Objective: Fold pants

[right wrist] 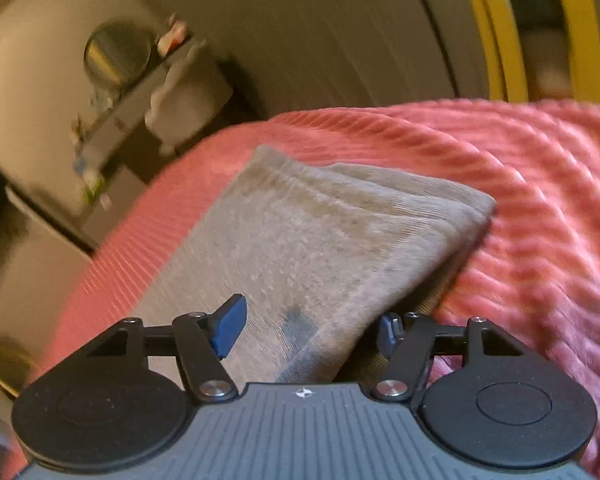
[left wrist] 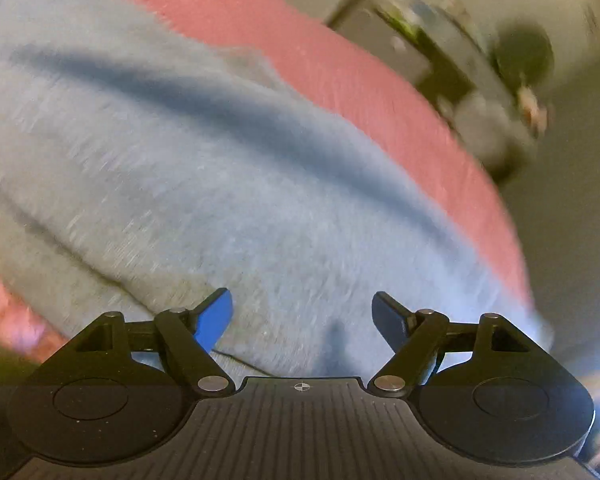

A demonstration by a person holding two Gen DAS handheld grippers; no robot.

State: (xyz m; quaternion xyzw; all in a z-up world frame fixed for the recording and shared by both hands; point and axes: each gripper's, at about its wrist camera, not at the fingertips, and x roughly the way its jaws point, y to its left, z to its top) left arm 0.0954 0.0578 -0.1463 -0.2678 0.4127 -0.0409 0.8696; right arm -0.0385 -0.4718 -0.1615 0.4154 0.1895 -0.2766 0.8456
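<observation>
The grey pants [right wrist: 320,240] lie folded on a bed under a pink ribbed blanket [right wrist: 540,208], its ridges running in long curved rows toward the far edge. The left tongs [left wrist: 302,318] hang spread wide above the cloth [left wrist: 220,168], gripping nothing, the blanket [left wrist: 340,68] showing as a pink band beyond. The right tongs [right wrist: 310,328] are released too — their blue pads sit either side of the near end of the folded stack, whose far corner rests squarely on the blanket. Past the bed the room is dim and blurred: pale walls, a cluttered shelf [right wrist: 112,120] with a round metal bowl [right wrist: 116,56] on top, and a yellow frame [right wrist: 496,28] to the right.
</observation>
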